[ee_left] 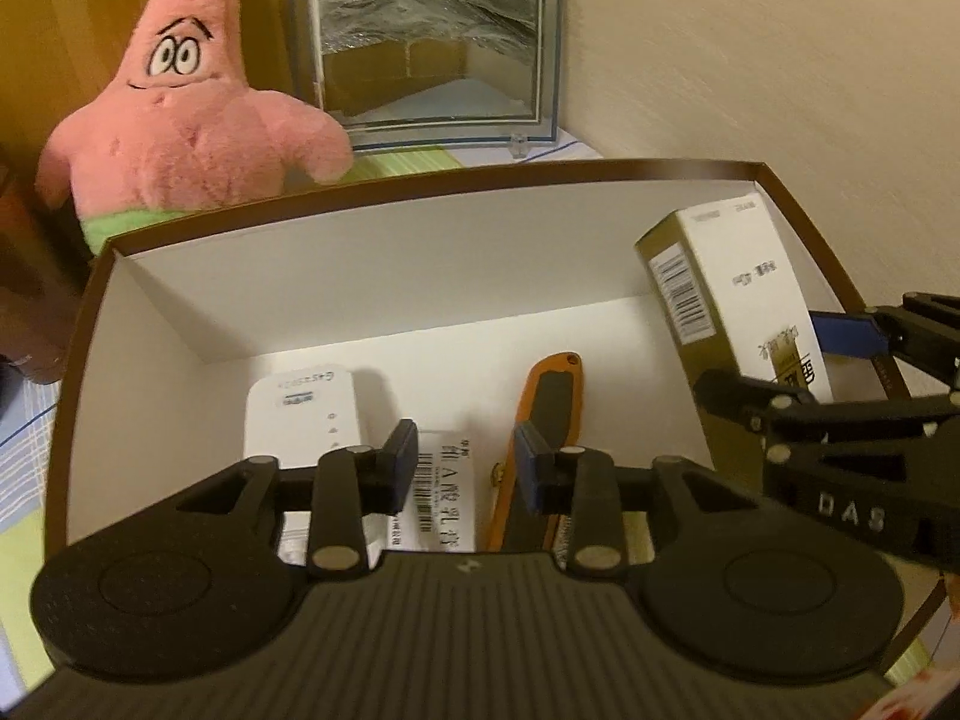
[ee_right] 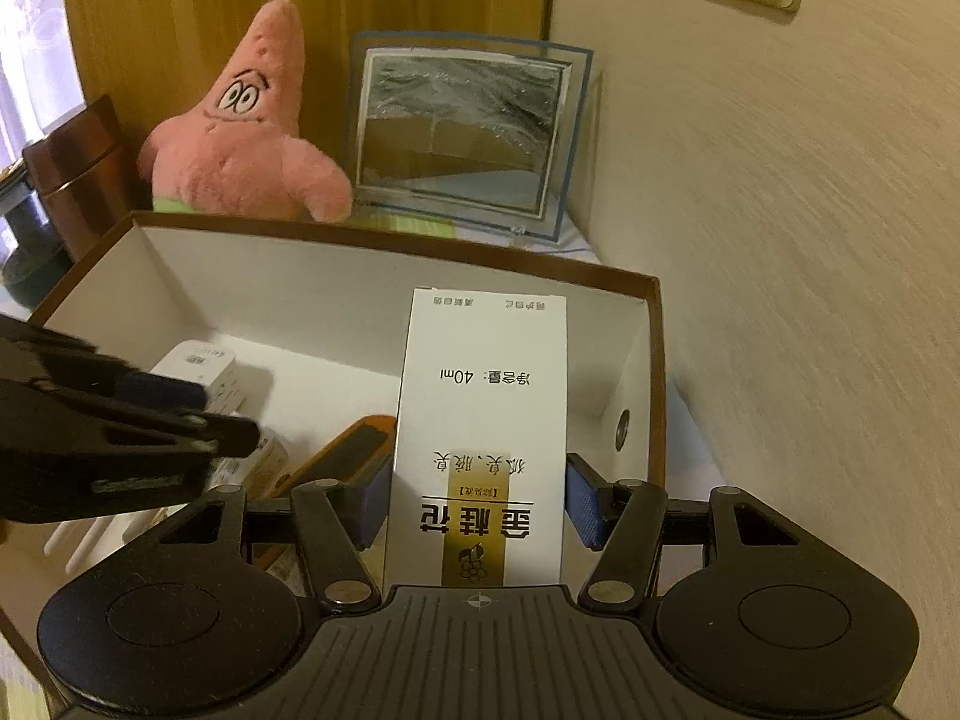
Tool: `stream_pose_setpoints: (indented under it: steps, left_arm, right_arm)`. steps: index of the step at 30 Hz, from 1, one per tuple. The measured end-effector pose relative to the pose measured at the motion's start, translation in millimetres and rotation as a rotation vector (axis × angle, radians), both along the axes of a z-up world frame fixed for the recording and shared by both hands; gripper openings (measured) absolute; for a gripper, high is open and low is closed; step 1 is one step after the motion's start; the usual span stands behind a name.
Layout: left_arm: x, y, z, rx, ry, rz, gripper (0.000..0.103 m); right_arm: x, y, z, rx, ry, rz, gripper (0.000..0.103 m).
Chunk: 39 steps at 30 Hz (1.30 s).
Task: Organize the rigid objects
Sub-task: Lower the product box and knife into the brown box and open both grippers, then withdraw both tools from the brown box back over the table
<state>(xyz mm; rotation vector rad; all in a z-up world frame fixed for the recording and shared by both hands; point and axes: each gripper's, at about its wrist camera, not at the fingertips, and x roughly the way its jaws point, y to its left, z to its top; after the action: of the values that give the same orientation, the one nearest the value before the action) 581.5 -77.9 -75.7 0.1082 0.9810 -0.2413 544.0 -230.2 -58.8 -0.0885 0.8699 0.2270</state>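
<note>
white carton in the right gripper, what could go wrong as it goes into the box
1. The white carton is held near its bottom end between the right gripper pads, so it may tip on release.
2. It could land on the orange utility knife below.
3. The left gripper, open over the storage box, crowds the space.

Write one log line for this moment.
right gripper: holds white carton over box | left gripper: open, empty

**Surfaces and finishes**

Brown cardboard box [ee_left: 798, 222] with a matt white lining; glossy white-and-gold paper carton [ee_right: 480, 420]; fuzzy pink plush star [ee_left: 180, 120], upper left; smooth orange plastic knife [ee_left: 555, 384]; matt black plastic tongs [ee_left: 468, 468]
</note>
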Motion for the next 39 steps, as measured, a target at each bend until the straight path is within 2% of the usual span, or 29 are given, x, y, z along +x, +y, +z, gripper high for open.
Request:
stream_pose_setpoints:
  steps: [3,5,9,12,22,39]
  left_arm:
    - [-3.1,4.5,4.9,0.002,-0.009,0.003,0.036]
    - [-5.2,8.1,7.5,0.007,-0.012,0.012,0.041]
    - [-11.0,13.2,13.5,-0.001,-0.018,0.023,0.042]
    - [-18.5,15.1,19.4,-0.008,-0.021,0.024,0.047]
    - [-42.8,17.5,38.3,-0.016,-0.026,0.044,0.048]
    - [-113.8,32.9,84.8,-0.04,-0.093,0.119,0.048]
  right_arm:
    - [-1.1,-1.0,0.1,0.01,0.0,0.001,0.059]
    - [-3.4,-2.0,1.2,0.031,-0.004,0.006,0.064]
    - [-10.2,-3.6,5.7,0.046,-0.017,0.01,0.073]
    - [-17.3,-7.5,9.2,0.079,-0.01,0.012,0.075]
    - [-42.7,-14.2,23.8,0.142,0.009,-0.004,0.076]
    - [-103.6,-16.6,62.1,0.229,-0.06,0.012,0.076]
